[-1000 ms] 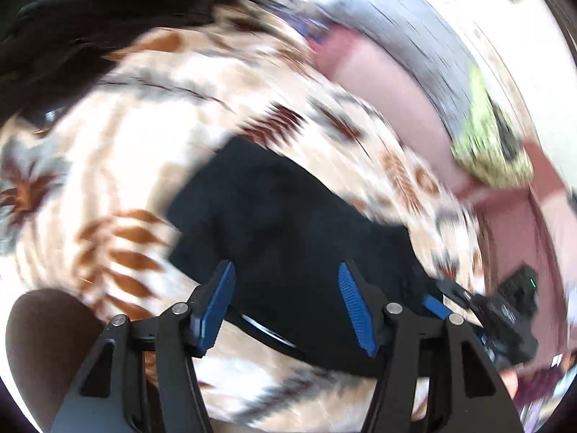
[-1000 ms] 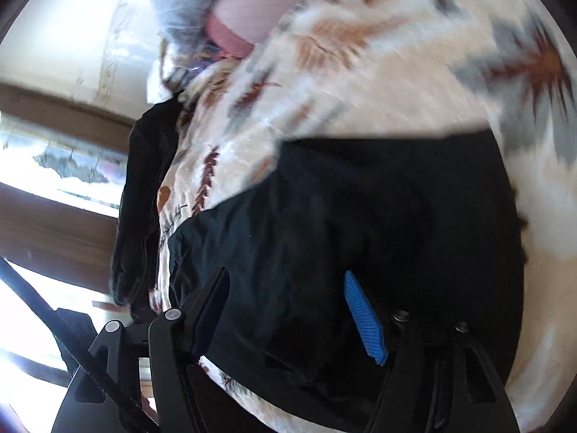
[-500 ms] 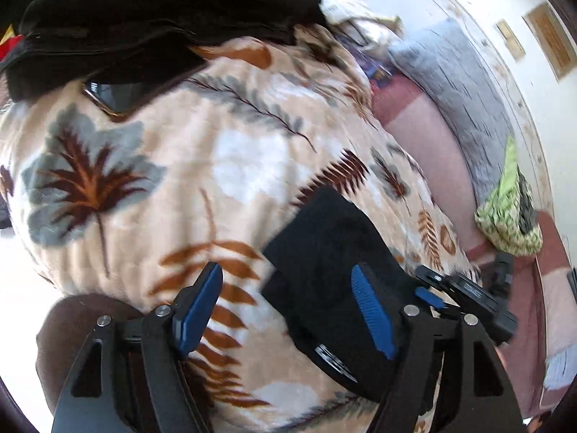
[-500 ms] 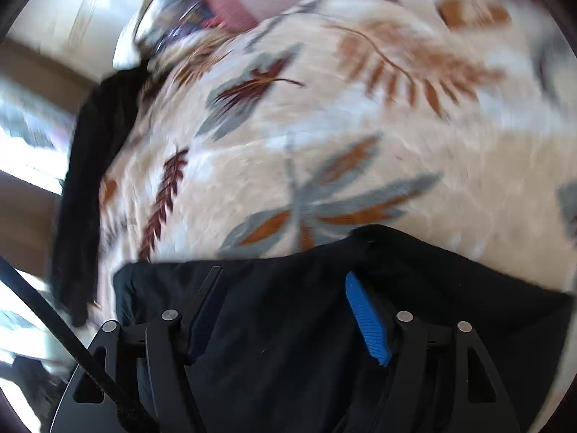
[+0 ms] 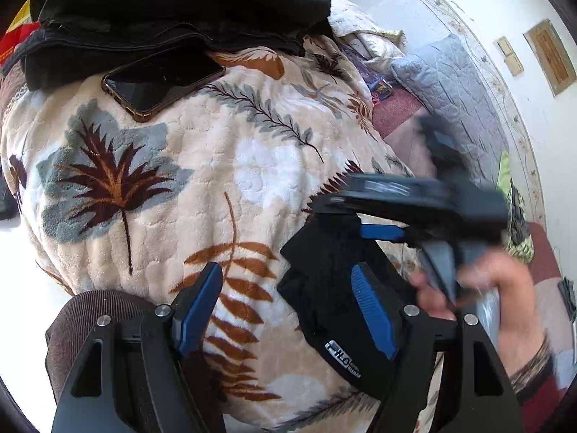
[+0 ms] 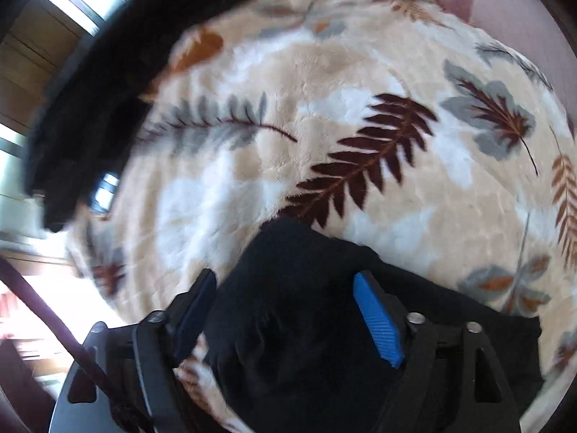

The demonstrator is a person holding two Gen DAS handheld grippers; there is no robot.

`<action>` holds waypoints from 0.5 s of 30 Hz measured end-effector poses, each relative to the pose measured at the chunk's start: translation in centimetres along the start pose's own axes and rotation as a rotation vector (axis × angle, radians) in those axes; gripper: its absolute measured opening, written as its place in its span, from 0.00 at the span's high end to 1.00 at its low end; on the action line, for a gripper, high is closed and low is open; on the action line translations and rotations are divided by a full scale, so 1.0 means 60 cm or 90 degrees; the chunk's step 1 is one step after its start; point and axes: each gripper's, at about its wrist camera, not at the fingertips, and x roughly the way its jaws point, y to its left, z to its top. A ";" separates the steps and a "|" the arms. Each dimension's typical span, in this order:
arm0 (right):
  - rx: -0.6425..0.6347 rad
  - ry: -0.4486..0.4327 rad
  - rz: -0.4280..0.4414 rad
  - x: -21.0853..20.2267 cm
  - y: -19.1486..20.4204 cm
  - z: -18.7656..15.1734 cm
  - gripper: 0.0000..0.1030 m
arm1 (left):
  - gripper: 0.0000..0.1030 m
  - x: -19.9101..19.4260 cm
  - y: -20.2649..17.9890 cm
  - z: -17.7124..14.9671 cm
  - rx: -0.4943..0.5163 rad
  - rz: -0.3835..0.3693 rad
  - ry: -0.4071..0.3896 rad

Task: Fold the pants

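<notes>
The black pants (image 5: 324,288) lie folded into a small bundle on the leaf-patterned blanket (image 5: 180,187), with a white logo label at the near edge. My left gripper (image 5: 285,310) is open and empty, its right pad over the bundle's edge. In the left wrist view the right gripper (image 5: 364,216) reaches in from the right, held by a hand, just above the bundle. In the right wrist view my right gripper (image 6: 288,310) is open, with the black pants (image 6: 306,324) lying between and below its fingers.
A phone (image 5: 162,83) lies on the blanket at the back, beside a pile of black clothes (image 5: 173,7). A grey pillow (image 5: 450,83) and a green cloth (image 5: 512,209) lie at the right. A brown corduroy knee (image 5: 97,310) is at the lower left.
The pants went from a wide spread to a small bundle. Both grippers pulled back and stayed open. The right gripper has moved in over the bundle.
</notes>
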 end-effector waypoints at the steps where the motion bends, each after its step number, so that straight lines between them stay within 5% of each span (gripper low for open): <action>1: 0.006 0.037 -0.030 0.023 0.010 0.009 0.11 | 0.29 0.000 -0.003 -0.002 0.008 0.002 0.001; 4: -0.067 0.091 -0.143 0.068 0.052 0.010 0.04 | 0.29 0.000 -0.005 -0.007 0.017 -0.004 0.008; 6: -0.114 0.075 -0.184 0.069 0.071 -0.004 0.05 | 0.29 0.001 -0.005 -0.007 0.021 -0.008 0.012; 11: -0.145 0.046 -0.182 0.029 0.045 -0.032 0.55 | 0.29 0.012 -0.013 -0.007 0.037 -0.010 0.019; 15: -0.132 0.019 -0.145 -0.006 0.008 -0.048 0.65 | 0.29 0.039 -0.036 -0.016 0.080 -0.005 0.062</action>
